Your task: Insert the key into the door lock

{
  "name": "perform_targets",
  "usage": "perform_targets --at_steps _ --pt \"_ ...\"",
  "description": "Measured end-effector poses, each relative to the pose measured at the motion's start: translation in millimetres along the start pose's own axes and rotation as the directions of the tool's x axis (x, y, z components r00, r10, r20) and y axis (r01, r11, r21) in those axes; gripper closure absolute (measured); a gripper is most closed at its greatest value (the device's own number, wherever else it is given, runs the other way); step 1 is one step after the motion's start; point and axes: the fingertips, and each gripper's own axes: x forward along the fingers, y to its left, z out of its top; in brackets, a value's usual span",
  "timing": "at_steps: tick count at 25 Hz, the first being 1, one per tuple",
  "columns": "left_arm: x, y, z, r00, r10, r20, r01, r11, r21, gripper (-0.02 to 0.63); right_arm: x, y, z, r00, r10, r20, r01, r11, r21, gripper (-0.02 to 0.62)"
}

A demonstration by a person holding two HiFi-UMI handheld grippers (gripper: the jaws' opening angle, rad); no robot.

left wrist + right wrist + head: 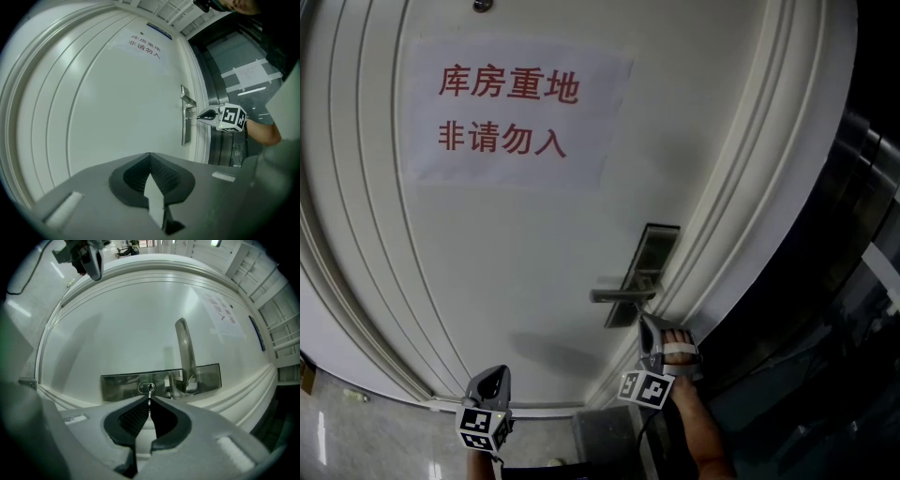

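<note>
Directly ahead in the head view is a white door point(534, 253) with raised mouldings curving along its edges. A paper sign point(516, 112) with red characters sits at upper left. Right of centre a metal plate point(656, 248) carries a lever handle point(619, 294) that points left. Dark glass point(862, 234) fills the right edge, and pale floor point(356, 431) shows at lower left.

The right gripper point(649, 330) sits at lower centre, just below the handle, held in a hand point(680, 352). From this view it covers the lock, so neither key nor keyhole can be seen. The left gripper point(492, 375) is at bottom left, well apart from the plate and facing bare door.

The right gripper view shows what the head view hides. Its jaws are pinched narrow on a thin key point(149, 394) at frame centre. The key's tip meets the oval keyhole point(147, 388) in the plate; how deep it sits cannot be told. The handle rises just right of the keyhole, apart from the key. The left gripper appears small at upper left.

The left gripper view gives the side-on look. At centre right the key spans the gap between the right gripper's tip and the plate, below the handle. A sheet of paper point(251, 75) on the glass shows only here. The left gripper's own jaws are together with nothing between them
</note>
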Motion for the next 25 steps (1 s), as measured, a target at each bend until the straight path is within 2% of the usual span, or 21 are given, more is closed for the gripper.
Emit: perform_targets --at_steps 12,25 --pt "0.7 1.9 -0.6 1.000 0.013 -0.003 -0.013 1.000 -0.008 0.604 8.0 1.5 9.5 0.999 0.008 0.050 -0.007 1.000 -0.018 0.583" --pt "1.8 5.3 1.7 0.999 0.032 -0.004 -0.032 0.999 0.000 0.604 24.0 1.1 12.5 0.998 0.014 0.056 -0.014 1.000 -0.002 0.583"
